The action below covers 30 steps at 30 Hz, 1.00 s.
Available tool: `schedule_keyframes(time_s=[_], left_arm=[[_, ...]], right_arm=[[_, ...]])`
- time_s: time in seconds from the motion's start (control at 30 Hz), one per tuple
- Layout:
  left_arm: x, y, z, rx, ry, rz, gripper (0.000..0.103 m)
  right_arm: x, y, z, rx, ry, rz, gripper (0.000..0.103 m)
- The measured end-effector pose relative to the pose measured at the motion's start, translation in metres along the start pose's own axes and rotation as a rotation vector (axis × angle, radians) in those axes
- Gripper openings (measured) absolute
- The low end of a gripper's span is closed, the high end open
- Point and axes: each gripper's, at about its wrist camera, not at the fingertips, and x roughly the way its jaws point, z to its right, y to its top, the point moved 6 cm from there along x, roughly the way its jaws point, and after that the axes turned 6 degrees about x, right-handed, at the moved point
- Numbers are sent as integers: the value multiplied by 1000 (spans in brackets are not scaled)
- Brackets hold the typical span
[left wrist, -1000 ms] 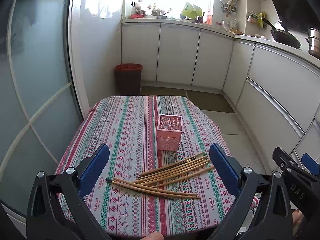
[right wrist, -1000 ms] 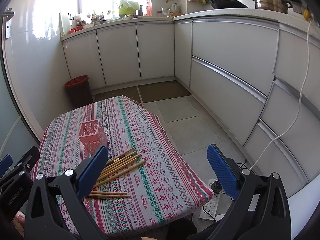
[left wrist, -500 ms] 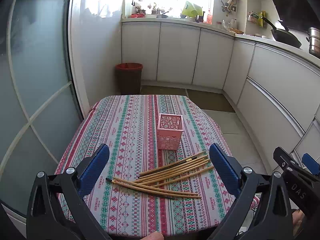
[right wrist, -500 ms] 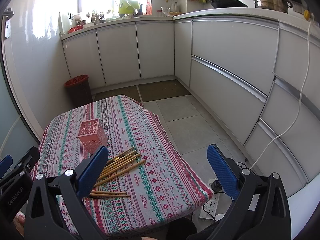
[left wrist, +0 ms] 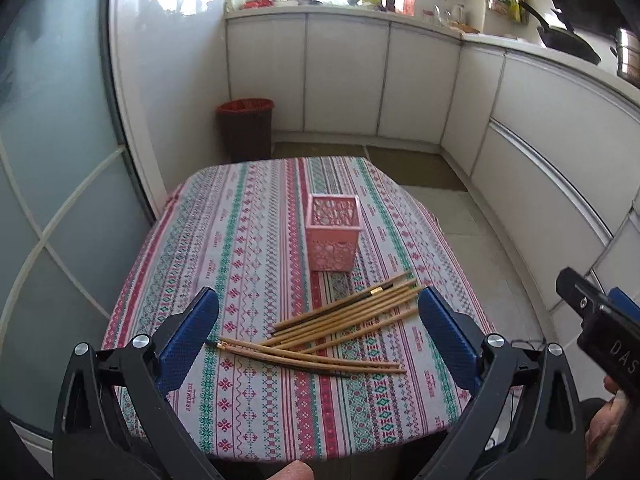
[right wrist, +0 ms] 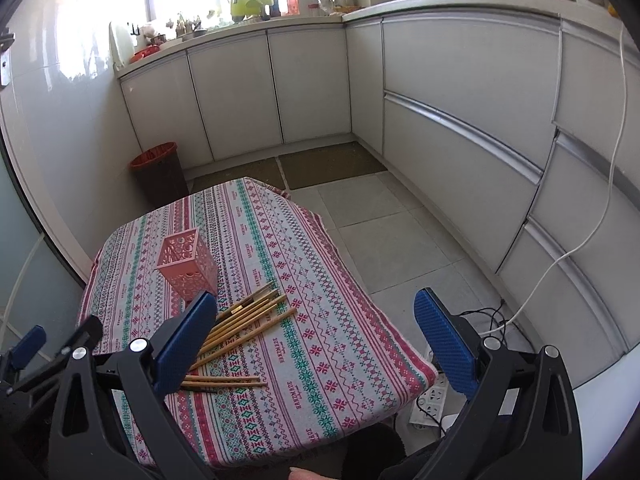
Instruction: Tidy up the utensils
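On the patterned tablecloth (left wrist: 248, 248) I am looking at a loose spread of chopsticks (left wrist: 336, 320), all lying flat on the near half of the table, just in front of the pink holder (left wrist: 334, 238), which is standing upright and seems empty. I am holding the left gripper (left wrist: 318, 336) spread wide with nothing between its blue pads, hovering above the pile, which is lying straight ahead of it and below. Most sticks are running with their long axis from near-left to far-right; a few nearer ones are lying almost crosswise. I am keeping the right gripper (right wrist: 316, 336) wide apart and empty too, but from it the chopsticks (right wrist: 240, 320) are lying off toward its left finger. I judge the left is better lined up, needing to drop and close across the sticks' length.
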Motion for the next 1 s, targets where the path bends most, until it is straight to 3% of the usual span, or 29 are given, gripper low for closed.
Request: schedule_keyframes(time_s=[0.1,0.27,0.4,0.5,0.63,0.7,0.83,0.9,1.0], left_arm=[[27,-7,17,75,-106,-124,96],[86,-50,63,389,-279,-428,96],[109,-91,98,706,-372,-545,96],[124,-108,111,844,-453,-625,96],[153,-119,117,926,-503,-751,95],[167,-120,116,966,-494,-775,87],[174,-111,111,999,-533,-816,61],[179,-97,107,1013,-539,-822,59],[185,-82,99,1031,-534,-829,46]], right_arm=[[20,-1,10,111,106,-111,96],[68,-10,45,429,321,-335,96],[100,-22,67,595,378,-411,96],[120,-28,76,661,389,-453,96],[142,-36,75,682,414,-529,96],[150,-38,76,672,402,-553,96],[161,-41,75,656,383,-592,96],[166,-44,74,664,387,-614,96],[171,-48,69,669,393,-649,96]])
